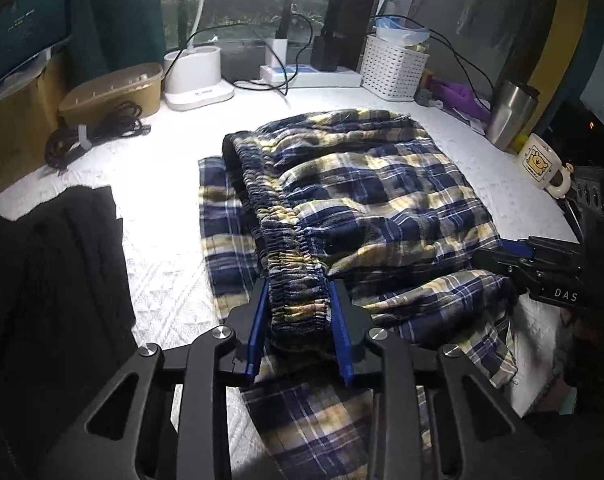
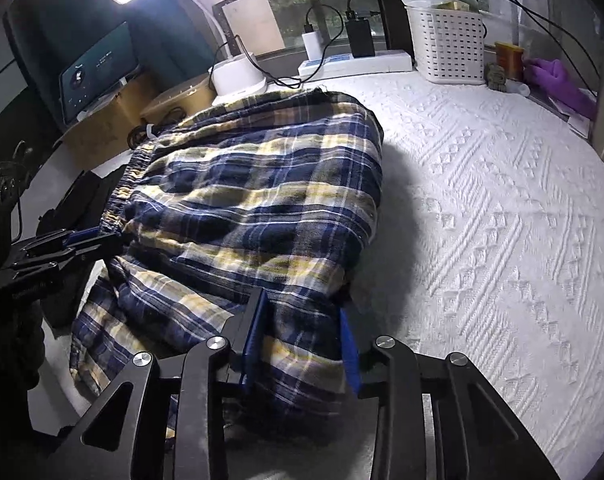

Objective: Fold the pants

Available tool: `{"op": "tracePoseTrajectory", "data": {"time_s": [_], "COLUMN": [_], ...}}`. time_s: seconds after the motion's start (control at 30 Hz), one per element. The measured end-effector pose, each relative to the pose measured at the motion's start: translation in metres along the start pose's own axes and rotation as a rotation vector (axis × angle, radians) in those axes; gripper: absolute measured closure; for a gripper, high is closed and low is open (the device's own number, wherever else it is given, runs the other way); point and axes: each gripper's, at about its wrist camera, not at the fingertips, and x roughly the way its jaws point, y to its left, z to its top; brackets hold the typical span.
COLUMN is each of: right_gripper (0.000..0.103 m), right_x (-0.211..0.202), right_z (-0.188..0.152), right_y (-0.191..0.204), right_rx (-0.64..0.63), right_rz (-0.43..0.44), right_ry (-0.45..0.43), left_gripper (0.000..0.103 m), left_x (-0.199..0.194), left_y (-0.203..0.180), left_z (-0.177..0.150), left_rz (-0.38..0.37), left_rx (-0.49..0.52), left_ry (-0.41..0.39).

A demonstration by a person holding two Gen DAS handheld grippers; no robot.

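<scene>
Blue, white and yellow plaid pants (image 1: 362, 196) lie folded over on the white textured table cover (image 1: 162, 184). In the left wrist view my left gripper (image 1: 300, 292) is shut on the gathered elastic waistband (image 1: 298, 300), blue pads pressing both sides. My right gripper (image 1: 502, 258) shows at the right edge of that view, at the cloth's side. In the right wrist view the right gripper (image 2: 304, 312) is shut on a thick fold of the pants (image 2: 262, 200), and the left gripper (image 2: 90, 238) holds the waistband end at the left.
A black garment (image 1: 54, 272) lies at the left. At the back stand a tan lidded box (image 1: 114, 92), coiled black cable (image 1: 94, 132), white lamp base (image 1: 196, 76), power strip (image 1: 314, 76) and white basket (image 1: 394, 68). A steel tumbler (image 1: 510, 116) and mug (image 1: 542, 168) stand right.
</scene>
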Motion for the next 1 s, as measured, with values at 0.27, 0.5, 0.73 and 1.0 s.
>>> {"op": "tracePoseTrajectory", "data": {"time_s": [0.27, 0.5, 0.73, 1.0], "right_gripper": [0.068, 0.039, 0.019, 0.019], "right_x": [-0.002, -0.013, -0.015, -0.001], "right_z": [-0.009, -0.002, 0.021, 0.041], "right_y": [0.003, -0.006, -0.020, -0.031], "right_rx": [-0.040, -0.005, 0.007, 0.019], "right_rz": [-0.071, -0.092, -0.099, -0.090], "right_ry": [0.002, -0.024, -0.076, -0.069], "left_gripper": [0.070, 0.048, 0.030, 0.019], "left_x": [0.004, -0.023, -0.002, 0.038], "left_y": [0.008, 0.019, 0.043, 0.045], "left_z": [-0.011, 0.002, 0.022, 0.038], "left_rz": [-0.010, 0.035, 0.004, -0.089], "left_rx": [-0.028, -0.053, -0.105, -0.136], "left_ry": [0.035, -0.040, -0.064, -0.013]}}
